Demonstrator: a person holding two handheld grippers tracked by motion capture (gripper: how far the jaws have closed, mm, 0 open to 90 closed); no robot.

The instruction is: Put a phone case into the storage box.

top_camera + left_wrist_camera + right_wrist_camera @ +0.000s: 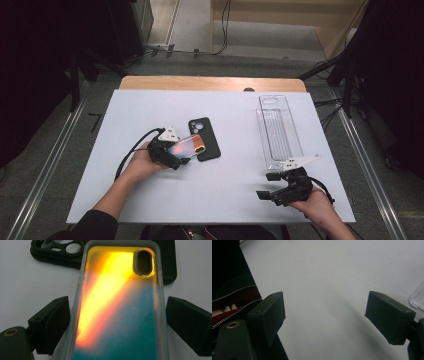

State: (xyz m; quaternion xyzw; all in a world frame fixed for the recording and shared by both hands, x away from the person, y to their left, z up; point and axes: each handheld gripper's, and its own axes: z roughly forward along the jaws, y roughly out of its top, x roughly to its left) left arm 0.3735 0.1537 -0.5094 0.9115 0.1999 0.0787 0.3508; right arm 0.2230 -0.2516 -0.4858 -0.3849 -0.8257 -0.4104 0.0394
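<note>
A translucent phone case (188,145) that fades from orange to teal lies on the white table, its far end resting on a black phone case (207,137). My left gripper (176,156) reaches it from the left. In the left gripper view the orange-teal case (117,305) lies between the two black jaws of my left gripper (117,302), whose pads stand right at its long sides with a thin gap. The black case (57,252) lies just beyond it. My right gripper (266,186) rests near the front right edge, open, and my right gripper (324,300) has bare table between its jaws.
A long clear plastic tray (277,131) lies at the right of the white table (150,110), just beyond the right gripper; its corner (418,296) shows in the right gripper view. A dark zipped garment (229,302) is at the table's front edge.
</note>
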